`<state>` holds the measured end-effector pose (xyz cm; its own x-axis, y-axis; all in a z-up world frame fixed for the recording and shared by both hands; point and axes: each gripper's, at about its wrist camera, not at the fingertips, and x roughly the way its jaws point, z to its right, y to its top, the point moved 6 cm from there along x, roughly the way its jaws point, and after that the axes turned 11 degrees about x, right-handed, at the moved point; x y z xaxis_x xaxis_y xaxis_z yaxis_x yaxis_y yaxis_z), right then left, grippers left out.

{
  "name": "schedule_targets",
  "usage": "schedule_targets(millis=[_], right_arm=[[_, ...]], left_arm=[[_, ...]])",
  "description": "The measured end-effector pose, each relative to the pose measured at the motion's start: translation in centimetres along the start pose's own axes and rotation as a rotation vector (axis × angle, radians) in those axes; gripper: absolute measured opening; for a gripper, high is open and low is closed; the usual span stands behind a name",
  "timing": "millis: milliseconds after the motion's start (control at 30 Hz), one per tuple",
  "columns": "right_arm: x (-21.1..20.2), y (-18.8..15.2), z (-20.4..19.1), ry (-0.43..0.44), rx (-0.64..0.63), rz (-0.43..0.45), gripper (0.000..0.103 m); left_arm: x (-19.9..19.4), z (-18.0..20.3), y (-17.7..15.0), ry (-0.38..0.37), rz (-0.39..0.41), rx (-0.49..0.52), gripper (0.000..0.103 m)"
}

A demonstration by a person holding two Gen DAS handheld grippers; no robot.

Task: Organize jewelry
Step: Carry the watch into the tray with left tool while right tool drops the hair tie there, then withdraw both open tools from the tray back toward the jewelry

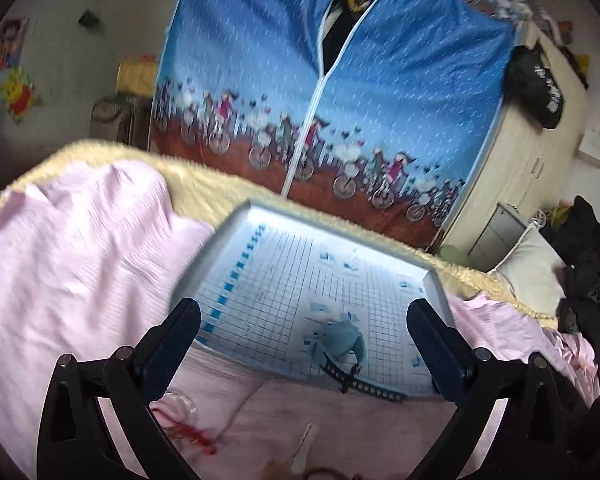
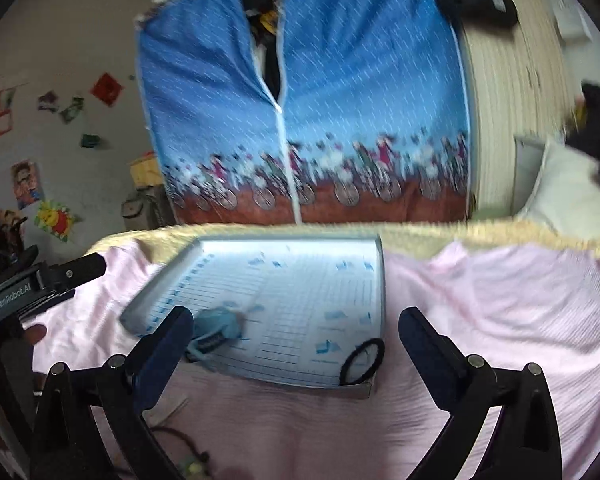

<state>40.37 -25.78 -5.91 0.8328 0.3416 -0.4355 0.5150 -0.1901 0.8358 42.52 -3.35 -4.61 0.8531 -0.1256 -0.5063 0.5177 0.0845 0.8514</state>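
A shallow white tray (image 1: 260, 256) printed with a blue grid lies on the pink bed sheet. In it rests a light blue piece (image 1: 342, 338) with a black studded strap (image 1: 364, 386) trailing over the near rim. My left gripper (image 1: 304, 344) is open just before the tray's near edge, holding nothing. In the right wrist view the same tray (image 2: 300, 280) holds the blue piece (image 2: 216, 328) at its near left and a black hair tie (image 2: 362, 362) in its near right corner. My right gripper (image 2: 296, 346) is open and holds nothing.
A red cord (image 1: 192, 434), a clear item (image 1: 182, 402) and a pale stick (image 1: 304, 446) lie loose on the sheet (image 1: 60, 260) near me. Beaded cords (image 2: 194, 462) show at the bottom. A cream fleece edge (image 2: 440, 236), a blue zip wardrobe (image 1: 320, 80) and a pillow (image 2: 564, 196) lie beyond.
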Motion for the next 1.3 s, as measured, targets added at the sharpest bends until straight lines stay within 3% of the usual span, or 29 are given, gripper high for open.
schedule_targets(millis=[133, 400, 667, 967, 1200, 1300], right_arm=[[-3.9, -0.3, -1.3, -0.005, -0.034, 0.046, 0.103], [-10.8, -3.4, -2.6, -0.022, 0.008, 0.058, 0.103], [-14.7, -7.4, -3.5, -0.062, 0.092, -0.028, 0.103], [-12.8, -11.7, -3.8, -0.089, 0.117, -0.197, 0.103], [-10.5, -14.1, -4.4, -0.136, 0.056, -0.295, 0.103], [-9.9, -14.8, -4.6, -0.156, 0.025, -0.319, 0.103]], left_arm=[[-4.3, 0.3, -0.3, 0.007, 0.052, 0.047, 0.101], [-9.9, 1.3, -2.9, 0.005, 0.034, 0.148, 0.101], [-13.4, 0.2, -6.4, -0.008, 0.006, 0.179, 0.101], [-15.0, -2.1, -11.1, -0.011, -0.097, 0.256, 0.101], [-13.3, -4.1, -14.5, -0.030, -0.222, 0.224, 0.101], [-12.8, -4.5, -15.0, -0.021, -0.237, 0.229, 0.101]])
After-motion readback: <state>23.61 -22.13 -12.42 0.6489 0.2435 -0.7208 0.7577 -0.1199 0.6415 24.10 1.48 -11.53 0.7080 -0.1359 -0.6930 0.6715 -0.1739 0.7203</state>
